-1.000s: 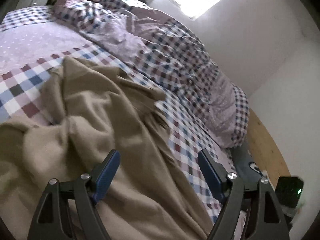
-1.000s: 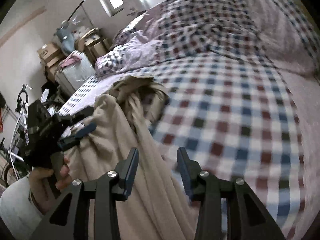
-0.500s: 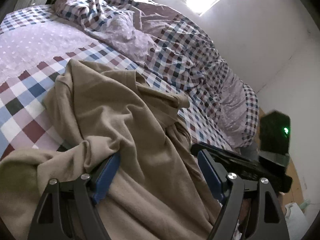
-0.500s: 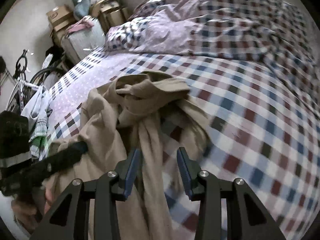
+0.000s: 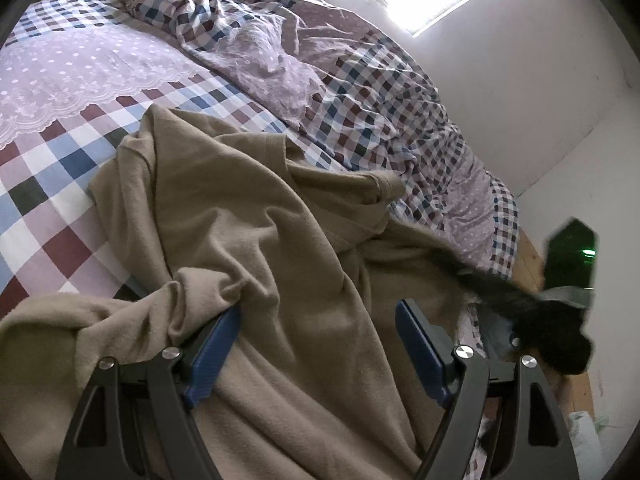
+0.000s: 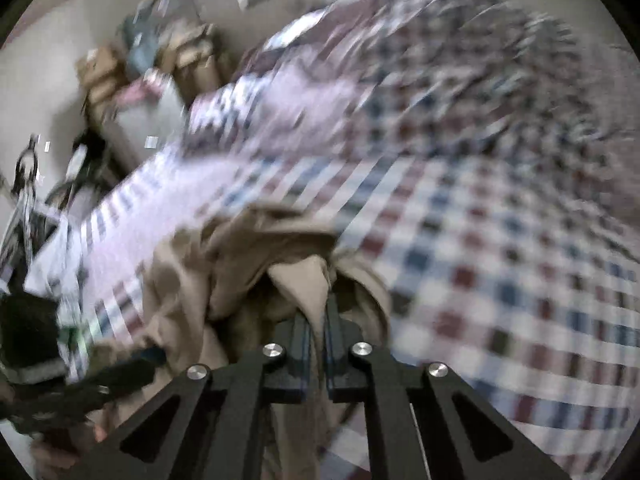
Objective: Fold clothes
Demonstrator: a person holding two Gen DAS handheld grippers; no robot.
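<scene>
The crumpled tan knit garment (image 5: 256, 248) lies heaped on the blue, maroon and white checked bedsheet (image 5: 48, 184), near the bed's edge. A second ago the right gripper (image 6: 318, 320) stood half open above it; now its jaws are clamped on a pinched ridge of the cloth — likely the grip for spreading it out before any fold. The left gripper (image 5: 316, 344) stays wide, fabric lying loose between its blue pads (image 5: 216, 344). The cloth looks soft, matte, deeply creased — a rumpled lilac-and-check quilt (image 5: 320, 64) lies behind.
</scene>
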